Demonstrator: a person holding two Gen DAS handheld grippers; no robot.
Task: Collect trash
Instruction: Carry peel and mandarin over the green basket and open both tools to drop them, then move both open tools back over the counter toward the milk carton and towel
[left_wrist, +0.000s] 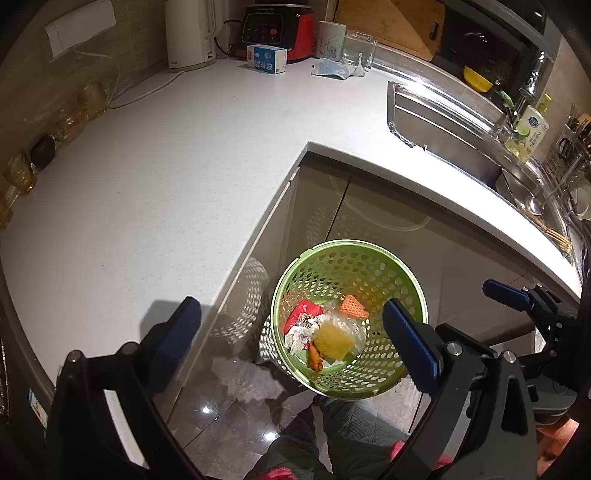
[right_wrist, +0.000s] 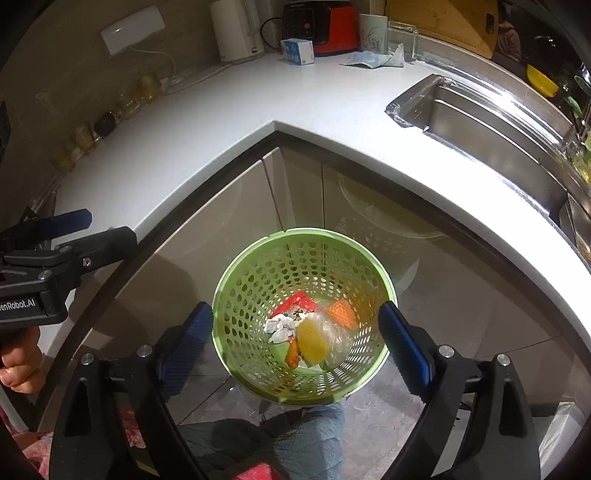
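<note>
A green perforated trash basket stands on the floor in the inner corner of the counter. It holds a red wrapper, crumpled white paper, an orange mesh piece and a clear bag with something yellow, blurred. My left gripper is open and empty above the basket's left side. My right gripper is open and empty straight over the basket. A crumpled blue-white wrapper lies on the far counter.
White L-shaped counter with kettle, red cooker, blue-white carton, mug, glass jar, amber jars along the left wall. Steel sink at right. My legs are below the basket.
</note>
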